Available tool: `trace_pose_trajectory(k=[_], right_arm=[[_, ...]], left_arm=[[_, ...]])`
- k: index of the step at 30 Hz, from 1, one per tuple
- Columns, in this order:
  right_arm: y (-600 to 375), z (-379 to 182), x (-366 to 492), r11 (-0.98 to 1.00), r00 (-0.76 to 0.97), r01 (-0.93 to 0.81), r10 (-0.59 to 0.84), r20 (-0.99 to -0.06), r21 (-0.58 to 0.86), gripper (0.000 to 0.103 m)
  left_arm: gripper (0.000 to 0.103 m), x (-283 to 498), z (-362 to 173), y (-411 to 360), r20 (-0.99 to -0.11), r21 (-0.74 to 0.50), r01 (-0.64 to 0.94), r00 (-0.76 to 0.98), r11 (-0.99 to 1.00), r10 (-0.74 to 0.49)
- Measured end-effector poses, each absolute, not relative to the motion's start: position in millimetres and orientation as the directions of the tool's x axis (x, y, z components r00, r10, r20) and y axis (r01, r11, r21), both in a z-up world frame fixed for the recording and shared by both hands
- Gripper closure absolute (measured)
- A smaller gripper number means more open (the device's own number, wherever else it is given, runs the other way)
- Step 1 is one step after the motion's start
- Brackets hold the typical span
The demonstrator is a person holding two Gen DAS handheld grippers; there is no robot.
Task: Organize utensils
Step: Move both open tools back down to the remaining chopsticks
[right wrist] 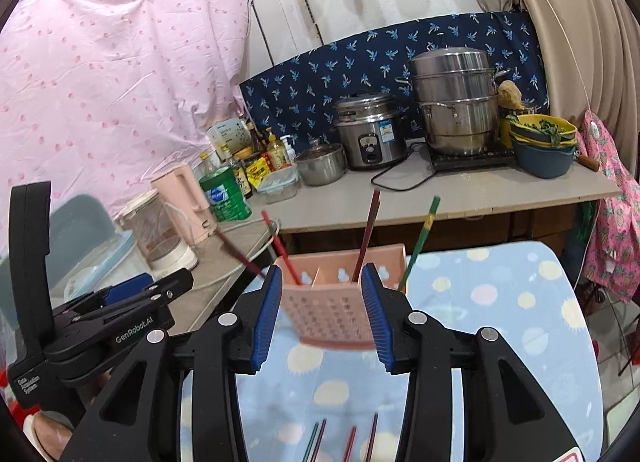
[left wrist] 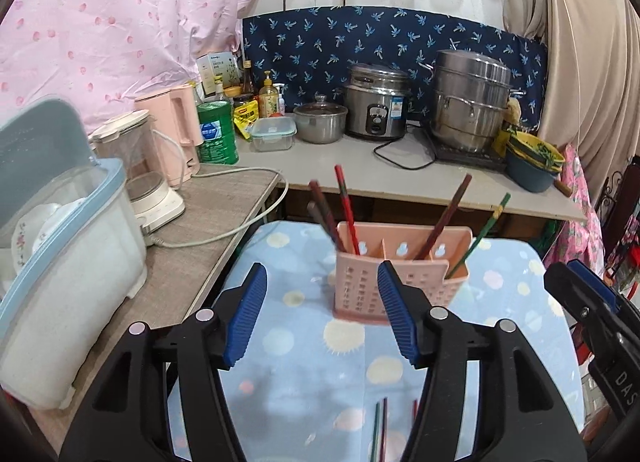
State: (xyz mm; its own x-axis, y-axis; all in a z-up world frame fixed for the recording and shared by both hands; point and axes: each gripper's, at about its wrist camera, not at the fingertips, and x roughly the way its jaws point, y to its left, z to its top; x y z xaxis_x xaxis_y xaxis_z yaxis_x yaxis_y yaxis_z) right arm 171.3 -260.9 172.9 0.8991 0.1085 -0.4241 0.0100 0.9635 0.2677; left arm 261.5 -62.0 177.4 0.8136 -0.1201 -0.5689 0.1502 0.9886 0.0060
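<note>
My left hand-held gripper (left wrist: 322,312) has its blue ribbed pads apart with nothing between them, only the cloth showing through the gap. My right hand-held gripper (right wrist: 320,316) is likewise parted and empty; the basket beyond merely shows between its pads, not gripped.

Just past both stands the pink perforated plastic utensil basket (left wrist: 362,282), upright on the pale blue cloth with pastel spots (left wrist: 500,294) that covers the near surface. Several chopsticks already stand in it: dark red and brown ones (left wrist: 346,209) lean in the left compartment, another brown one is further right, and a green chopstick (left wrist: 480,232) tilts at its right end; I cannot tell whether it is inside.

Nearest to me, at the bottom edge between the arms, loose chopsticks (right wrist: 344,440) in green, red and brown lie flat on the cloth.

I judge I am between deliveries, with both hands free. The next move calls for dropping down and back to the loose sticks, closing on one near its middle, tipping it upright and lowering it into a compartment without knocking the light basket over.

Far behind, the grey counter (left wrist: 360,169) carries pots and bottles, not my concern.
</note>
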Motion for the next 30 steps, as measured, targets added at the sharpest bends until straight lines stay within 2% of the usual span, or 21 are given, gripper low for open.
trace_pose_trajectory(k=[3,12,21,30], right_arm=[[-251,161,150,0.969,0.887,-0.001,0.114,-0.447,0.246,0.063],[-230,110,93,0.983,0.83,-0.001,0.104,-0.549,0.184,0.063],[-222,36,52,0.988,0.728,0.032,0.079,-0.681,0.149,0.063],[-215,-14,31,0.991,0.661,0.053,0.055,-0.748,0.12,0.063]], left_arm=[[0.042,241,167,-54,-0.583,0.007,0.144,0.805,0.989,-0.113],[0.042,193,119,-26,-0.668,-0.01,0.104,0.74,0.995,-0.084],[0.042,156,63,-9,-0.736,0.009,0.094,0.675,0.996,-0.057],[0.042,128,16,-7,-0.793,0.02,0.104,0.607,0.994,-0.047]])
